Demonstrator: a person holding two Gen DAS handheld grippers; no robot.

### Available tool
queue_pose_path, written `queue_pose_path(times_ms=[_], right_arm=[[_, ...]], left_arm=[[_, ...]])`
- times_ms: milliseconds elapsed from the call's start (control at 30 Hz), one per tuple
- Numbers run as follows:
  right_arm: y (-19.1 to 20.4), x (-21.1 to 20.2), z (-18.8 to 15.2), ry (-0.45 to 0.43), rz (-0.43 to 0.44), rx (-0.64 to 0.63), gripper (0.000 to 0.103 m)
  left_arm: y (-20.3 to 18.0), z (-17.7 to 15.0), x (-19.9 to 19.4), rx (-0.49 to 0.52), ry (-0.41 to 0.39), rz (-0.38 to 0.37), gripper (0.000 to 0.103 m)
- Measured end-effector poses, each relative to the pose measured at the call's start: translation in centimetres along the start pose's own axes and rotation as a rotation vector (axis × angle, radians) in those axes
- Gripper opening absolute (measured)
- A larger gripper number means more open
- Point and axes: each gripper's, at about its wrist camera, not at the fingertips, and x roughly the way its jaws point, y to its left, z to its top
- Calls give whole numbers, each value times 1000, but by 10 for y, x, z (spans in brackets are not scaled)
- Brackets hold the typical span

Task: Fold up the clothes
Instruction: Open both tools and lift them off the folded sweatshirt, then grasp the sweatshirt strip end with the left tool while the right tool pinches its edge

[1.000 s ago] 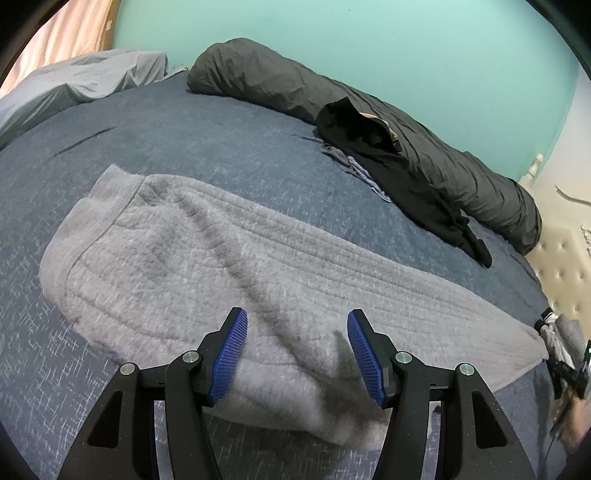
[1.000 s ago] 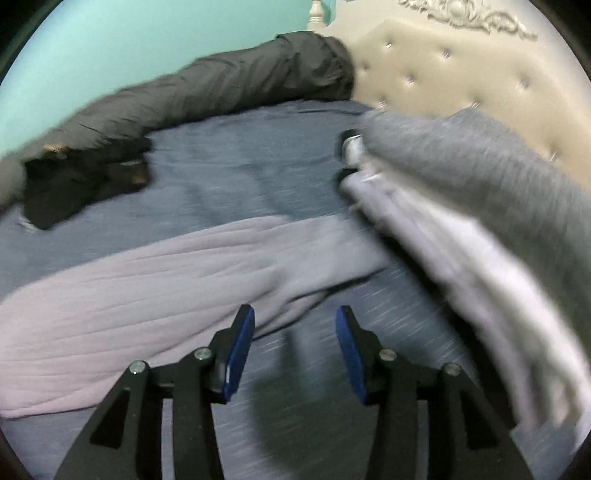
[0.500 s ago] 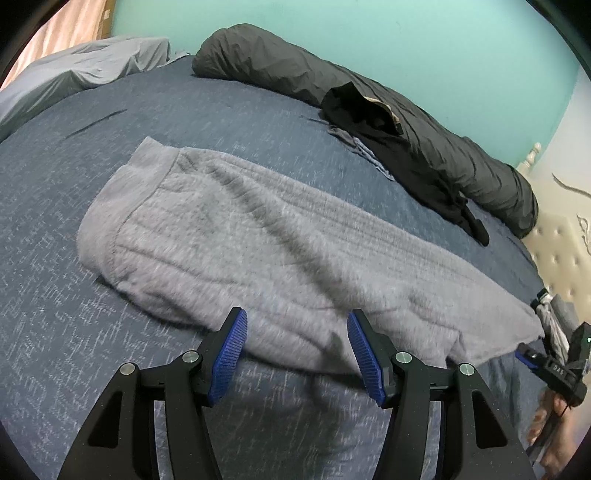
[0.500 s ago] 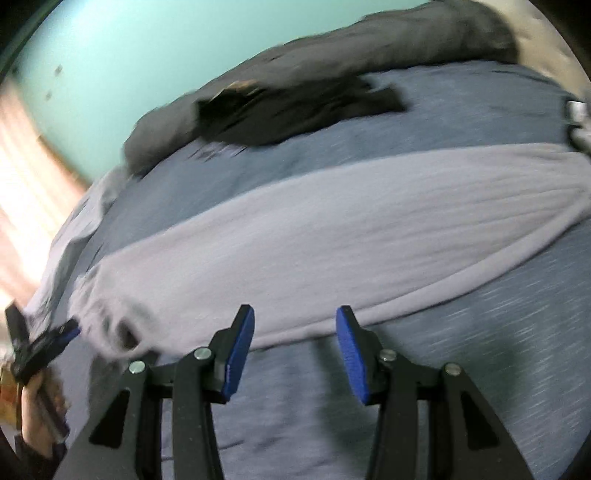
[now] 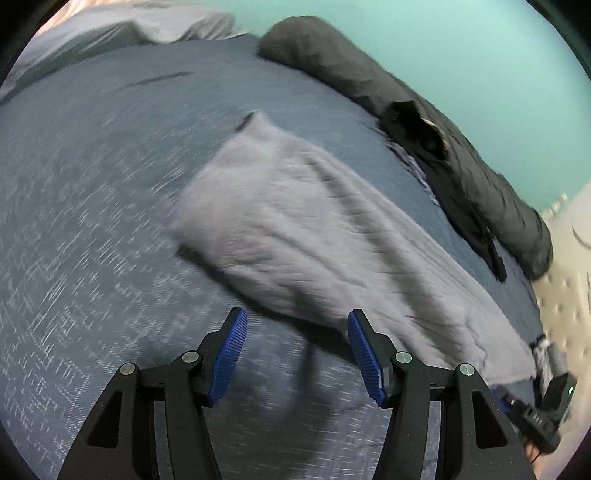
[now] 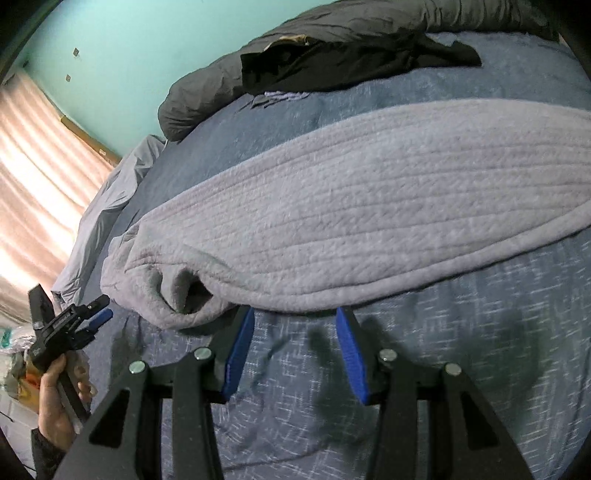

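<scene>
Left gripper and right gripper: jaws apart, empty, each poised at the near edge of the grey garment lying flat on the bed.

Bed covered in blue flecked bedding, carrying a long grey ribbed garment laid flat across its middle, a rolled dark grey duvet along the far edge with a black garment draped against it, and pale grey bedding bunched at one end.

black grippers, blue ribbed fingers (silver screws), bare hand
</scene>
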Motion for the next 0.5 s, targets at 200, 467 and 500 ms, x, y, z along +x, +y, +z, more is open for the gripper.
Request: queue_pose_path(times_ms=[200, 467, 500], right_arm=[[13, 16, -4, 39, 27, -7, 47], [52, 33, -9, 65, 98, -120, 47], [57, 35, -9, 63, 114, -124, 47]], left_arm=[[14, 4, 6, -83, 3, -78, 61], [10, 8, 11, -43, 1, -122, 28], [10, 8, 11, -40, -1, -127, 24]])
